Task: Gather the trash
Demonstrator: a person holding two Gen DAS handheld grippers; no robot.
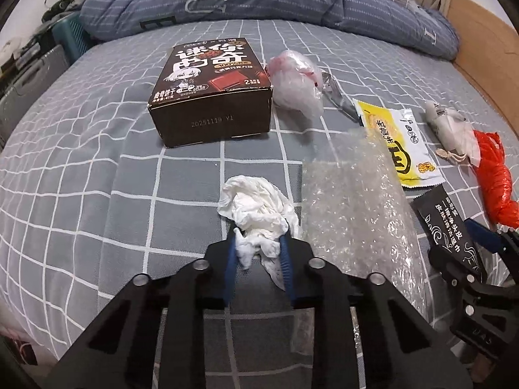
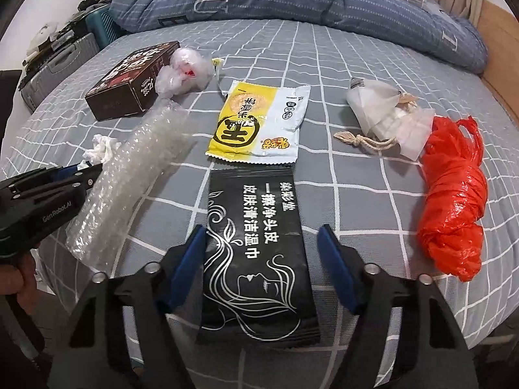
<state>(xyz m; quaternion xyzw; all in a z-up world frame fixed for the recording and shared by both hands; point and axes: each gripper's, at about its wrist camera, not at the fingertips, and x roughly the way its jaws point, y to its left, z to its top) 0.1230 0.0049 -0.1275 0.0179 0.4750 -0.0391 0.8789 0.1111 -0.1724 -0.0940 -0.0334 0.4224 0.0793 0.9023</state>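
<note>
Two grippers low over trash on a grey checked bed sheet point(image 2: 340, 64). Left gripper point(image 1: 258, 243), bottom middle of the left wrist view: blue pads pinched together on a crumpled white paper tissue point(image 1: 256, 214), soft and thin. Could tear or slip out if pulled up fast, with only one loose fold caught. Right gripper point(image 2: 262, 240), bottom middle of the right wrist view: pads apart, one on each side of a flat shiny black wet-wipe packet point(image 2: 259, 253), not pressing yet. Slick plastic, lying flat on soft cloth; could squirt out or buckle on closing, or a pinch of sheet could come along. Just left of the packet, a long clear bumpy bubble-wrap roll point(image 2: 136, 175), light, easy to knock. Further up: brown cardboard cookie box point(image 1: 211, 94), yellow and white snack wrapper point(image 2: 259, 123), crinkly red plastic bag point(image 2: 454, 201) at right.
</note>
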